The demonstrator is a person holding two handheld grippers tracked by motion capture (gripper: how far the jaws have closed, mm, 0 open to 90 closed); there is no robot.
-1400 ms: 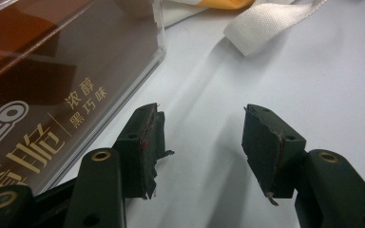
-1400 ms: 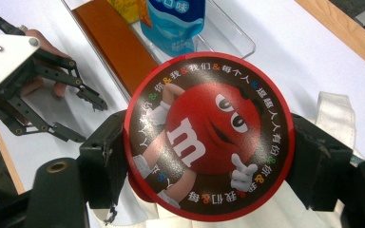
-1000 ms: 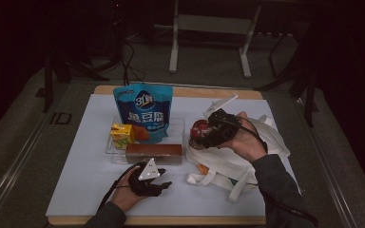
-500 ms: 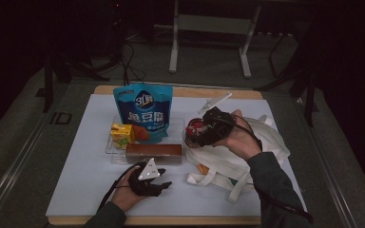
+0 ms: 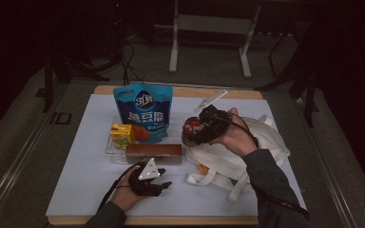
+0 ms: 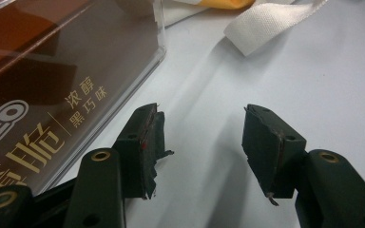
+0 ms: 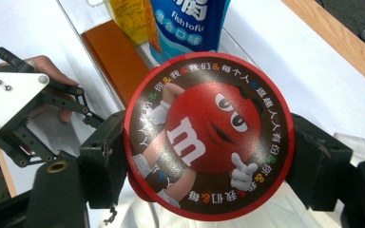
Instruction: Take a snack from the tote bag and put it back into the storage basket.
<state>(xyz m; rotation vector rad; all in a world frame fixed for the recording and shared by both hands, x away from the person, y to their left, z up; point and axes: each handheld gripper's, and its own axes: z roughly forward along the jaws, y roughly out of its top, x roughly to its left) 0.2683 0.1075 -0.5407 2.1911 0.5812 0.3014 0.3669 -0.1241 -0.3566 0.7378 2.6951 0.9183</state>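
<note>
A round M&M's tin [image 7: 209,135] with a red cartoon lid is clamped between the black jaws of my right gripper [image 7: 209,159]. In the high view that gripper [image 5: 193,132] holds the tin [image 5: 190,127] in the air over the left edge of a white cloth bag [image 5: 252,149]. My left gripper [image 5: 164,184] rests low on the white mat near the front edge. Its jaws [image 6: 202,121] stand open with bare mat between them. A brown biscuit box [image 6: 43,71] lies just to its left.
A blue fish-tofu pouch [image 5: 143,111] stands at the back. A yellow drink carton [image 5: 122,134] and the brown box [image 5: 153,153] sit in front of it on a clear tray [image 5: 110,148]. A white bag strap [image 6: 266,23] lies ahead of the left gripper.
My right gripper has drifted a little to the left with the tin still in it. The left gripper has stayed where it was, still open.
</note>
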